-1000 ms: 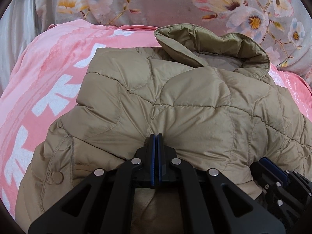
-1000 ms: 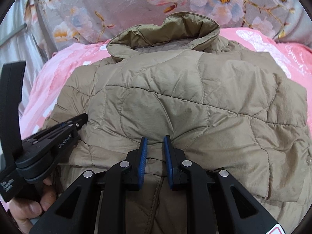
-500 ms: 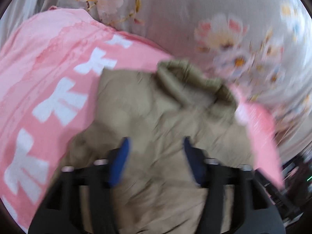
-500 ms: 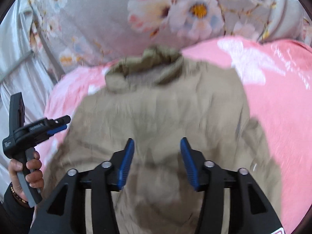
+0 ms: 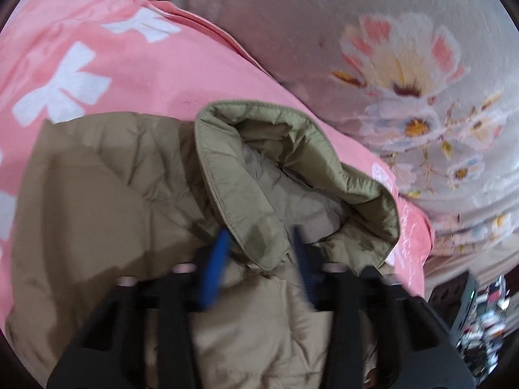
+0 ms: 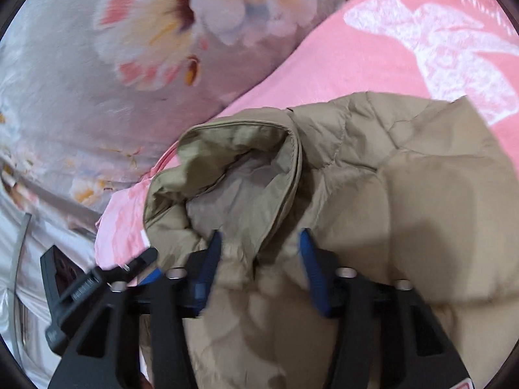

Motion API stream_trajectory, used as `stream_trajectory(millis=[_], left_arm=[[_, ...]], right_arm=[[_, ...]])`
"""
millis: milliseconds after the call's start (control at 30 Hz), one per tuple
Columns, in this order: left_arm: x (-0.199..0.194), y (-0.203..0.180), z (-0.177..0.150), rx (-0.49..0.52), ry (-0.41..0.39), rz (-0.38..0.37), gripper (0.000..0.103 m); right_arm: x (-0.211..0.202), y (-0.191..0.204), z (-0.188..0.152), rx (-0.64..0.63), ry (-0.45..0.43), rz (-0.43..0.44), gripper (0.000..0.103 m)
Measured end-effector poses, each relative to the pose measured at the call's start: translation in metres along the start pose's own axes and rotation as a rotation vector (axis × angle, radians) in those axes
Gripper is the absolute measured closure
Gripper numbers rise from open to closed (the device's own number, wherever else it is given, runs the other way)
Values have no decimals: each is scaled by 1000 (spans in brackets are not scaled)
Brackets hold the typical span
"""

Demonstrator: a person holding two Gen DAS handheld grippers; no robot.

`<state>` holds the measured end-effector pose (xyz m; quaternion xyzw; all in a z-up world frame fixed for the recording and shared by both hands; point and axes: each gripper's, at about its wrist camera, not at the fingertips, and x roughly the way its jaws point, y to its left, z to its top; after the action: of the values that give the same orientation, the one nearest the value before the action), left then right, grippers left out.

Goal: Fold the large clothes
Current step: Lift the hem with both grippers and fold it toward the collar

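Observation:
A tan quilted puffer jacket (image 5: 107, 201) lies folded on a pink blanket, its stand-up collar (image 5: 292, 168) nearest both cameras. My left gripper (image 5: 259, 256) sits at the collar's left end; its jaws are closing, still apart, with the collar's corner between the blurred blue pads (image 5: 214, 259). My right gripper (image 6: 261, 253) sits at the other end of the collar (image 6: 233, 175). Its jaws are closing too, with collar fabric between them and its pads (image 6: 309, 265) not visibly pressing. The left gripper (image 6: 97, 285) also shows at the lower left of the right wrist view.
The pink blanket (image 5: 97, 55) with white bow prints spreads left and behind the jacket. Grey floral bedding (image 5: 405, 74) rises beyond it. A dark cluttered patch of the room (image 5: 486, 317) shows at the lower right of the left wrist view.
Both grippers let go of the jacket's near folded edge, opened, and moved forward across the jacket to its collar. The views rolled, and the collar now lies between each pair of jaws.

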<state>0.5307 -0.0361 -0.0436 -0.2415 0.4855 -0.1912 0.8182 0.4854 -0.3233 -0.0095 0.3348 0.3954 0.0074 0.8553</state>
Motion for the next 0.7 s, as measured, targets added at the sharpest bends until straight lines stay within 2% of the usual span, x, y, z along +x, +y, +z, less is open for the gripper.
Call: stream_trajectory(millis=[33, 133, 200, 233, 300, 567, 700], left_arm=[[2, -1, -1, 30, 1, 11, 96], [-5, -2, -4, 123, -36, 22, 99], [-6, 0, -7, 168, -47, 53, 99], [-1, 3, -11, 193, -39, 81, 99], [11, 8, -17, 220, -17, 123, 99], [24, 9, -30, 276, -18, 195, 98], [30, 1, -35, 325, -34, 250, 98]], right_arm=[[0, 2, 1, -24, 4, 6, 98], [-19, 11, -5, -150, -66, 33, 99], [-20, 14, -11, -244, -87, -50, 99], [-12, 11, -13, -273, -67, -108, 99], [4, 1, -17, -257, -13, -162, 99], [23, 2, -23, -305, 14, -259, 102], [28, 3, -21, -325, 19, -275, 102]])
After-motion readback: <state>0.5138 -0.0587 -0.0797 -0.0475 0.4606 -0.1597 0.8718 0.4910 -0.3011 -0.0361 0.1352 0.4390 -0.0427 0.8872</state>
